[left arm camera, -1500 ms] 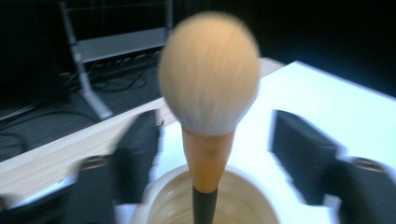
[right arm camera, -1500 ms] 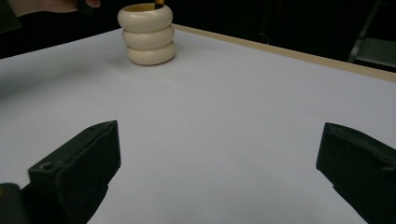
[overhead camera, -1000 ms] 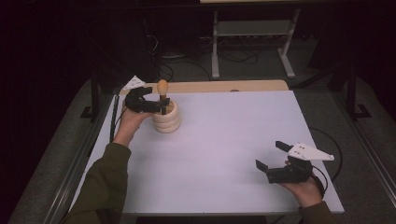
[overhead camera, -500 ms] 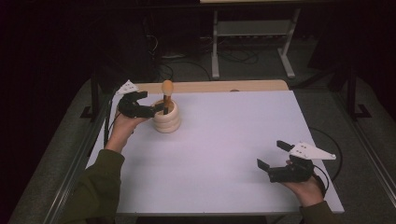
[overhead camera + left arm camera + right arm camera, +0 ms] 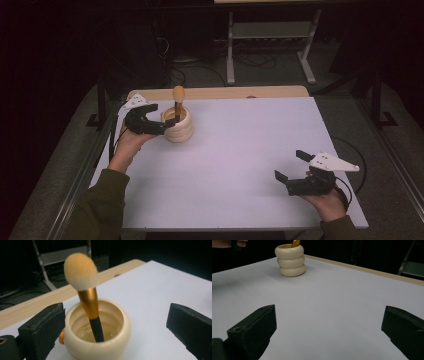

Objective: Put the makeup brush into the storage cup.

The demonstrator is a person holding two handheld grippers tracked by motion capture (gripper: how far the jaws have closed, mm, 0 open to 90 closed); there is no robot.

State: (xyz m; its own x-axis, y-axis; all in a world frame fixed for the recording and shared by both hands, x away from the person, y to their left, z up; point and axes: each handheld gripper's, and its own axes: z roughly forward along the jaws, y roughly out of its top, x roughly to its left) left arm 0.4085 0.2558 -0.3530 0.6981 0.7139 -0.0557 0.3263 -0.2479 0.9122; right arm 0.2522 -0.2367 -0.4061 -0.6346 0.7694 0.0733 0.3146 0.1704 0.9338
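Note:
A cream ribbed cup (image 5: 180, 128) stands at the back left of the white table (image 5: 240, 150), with a makeup brush (image 5: 178, 100) leaning upright inside it. The brush has a pale orange head, a gold ferrule and a black handle (image 5: 97, 328). My left gripper (image 5: 161, 116) is open just left of the cup. In the left gripper view the cup (image 5: 110, 337) sits between the spread jaws of that gripper (image 5: 116, 327) with no contact. My right gripper (image 5: 291, 166) is open and empty near the front right. In the right gripper view, the right gripper (image 5: 329, 327) faces the far-off cup (image 5: 290, 261).
A strip of bare wood (image 5: 225, 92) runs along the table's far edge. Beyond it stands a metal rack (image 5: 270, 35) with cables on the dark floor. A black frame rail (image 5: 85, 165) borders the table's left side.
The left gripper has let go of the brush and drawn back to the left of the cup, now open. The brush stays in the cup. The right gripper has barely moved.

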